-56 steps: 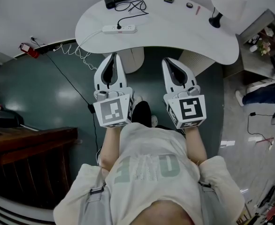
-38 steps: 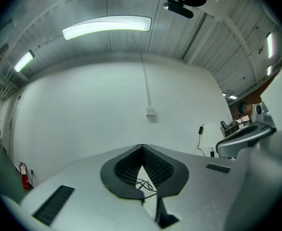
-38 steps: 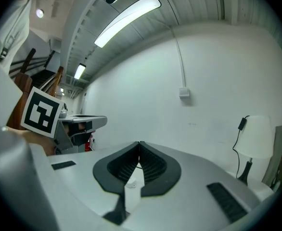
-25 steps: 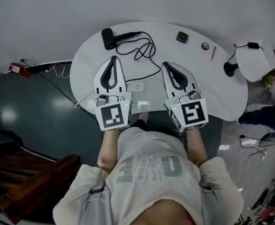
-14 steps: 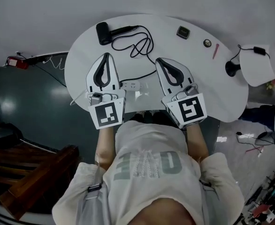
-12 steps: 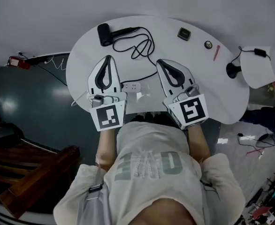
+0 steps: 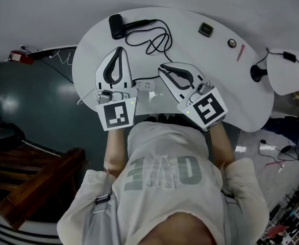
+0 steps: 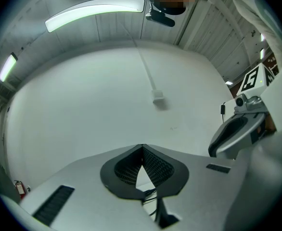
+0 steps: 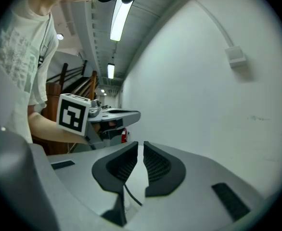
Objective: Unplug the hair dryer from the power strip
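Here left tongs (image 7: 120, 50), right tongs (image 7: 163, 67) pressed together; one hair dryer (image 7: 117, 26), one power strip (image 7: 147, 85).

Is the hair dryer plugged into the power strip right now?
Plugged in, it seems: in the head view the black cord from the hair dryer ends at a dark plug on the white power strip.

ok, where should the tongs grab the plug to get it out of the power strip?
Grip the black plug by its body, not the cord. The power strip lies flat on the table, so the plug likely stands up from it: come from above, pinch its sides, pull straight up. It looks tiny in the head view; its exact shape is unclear.
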`<state>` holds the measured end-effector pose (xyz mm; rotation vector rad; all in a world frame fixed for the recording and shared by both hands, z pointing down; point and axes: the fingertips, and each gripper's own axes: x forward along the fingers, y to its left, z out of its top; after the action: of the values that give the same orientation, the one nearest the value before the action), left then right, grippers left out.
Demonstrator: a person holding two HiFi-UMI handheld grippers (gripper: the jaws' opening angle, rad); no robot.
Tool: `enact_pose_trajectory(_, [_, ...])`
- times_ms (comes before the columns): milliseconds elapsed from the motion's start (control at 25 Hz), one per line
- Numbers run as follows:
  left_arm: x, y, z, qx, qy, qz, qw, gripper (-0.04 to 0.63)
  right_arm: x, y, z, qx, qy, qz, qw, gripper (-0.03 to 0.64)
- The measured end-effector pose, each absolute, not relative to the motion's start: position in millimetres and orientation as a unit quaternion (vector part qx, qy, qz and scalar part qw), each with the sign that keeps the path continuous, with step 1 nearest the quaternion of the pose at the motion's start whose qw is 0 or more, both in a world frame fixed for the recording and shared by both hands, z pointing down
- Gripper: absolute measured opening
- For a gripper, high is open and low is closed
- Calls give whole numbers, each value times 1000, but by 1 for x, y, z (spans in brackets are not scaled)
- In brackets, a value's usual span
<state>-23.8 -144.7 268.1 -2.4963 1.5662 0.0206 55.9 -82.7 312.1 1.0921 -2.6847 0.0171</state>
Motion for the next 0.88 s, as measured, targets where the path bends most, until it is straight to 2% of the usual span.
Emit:
enact_pose_trajectory(40, [-26, -145, 269, -842, 531, 9, 95, 12, 49, -78, 320, 353, -926, 17, 133, 28])
enact_pose_trajectory(80, [-29, -145, 270, -841, 533, 11, 93, 12, 42, -73, 329, 334, -931, 30, 144, 80])
enact_pose_trajectory(120, [-31, -145, 271, -840, 535, 12, 91, 12, 36, -68, 338, 316, -935, 43, 155, 185])
enact_pose_trajectory(320, [-41, -146, 284, -836, 543, -3, 85, 12, 15, -46, 400, 251, -936, 84, 231, 199])
enact_pose_trajectory(640, [-54, -144, 297, -827, 557, -8, 75, 12, 22, -34, 505, 210, -891, 70, 396, 215])
enact_pose_trajectory(760, [-59, -142, 301, -824, 562, -10, 73, 12, 26, -42, 528, 218, -874, 57, 432, 252])
enact_pose_trajectory(880, [-62, -140, 306, -822, 565, -11, 69, 12, 25, -50, 543, 220, -863, 45, 452, 253])
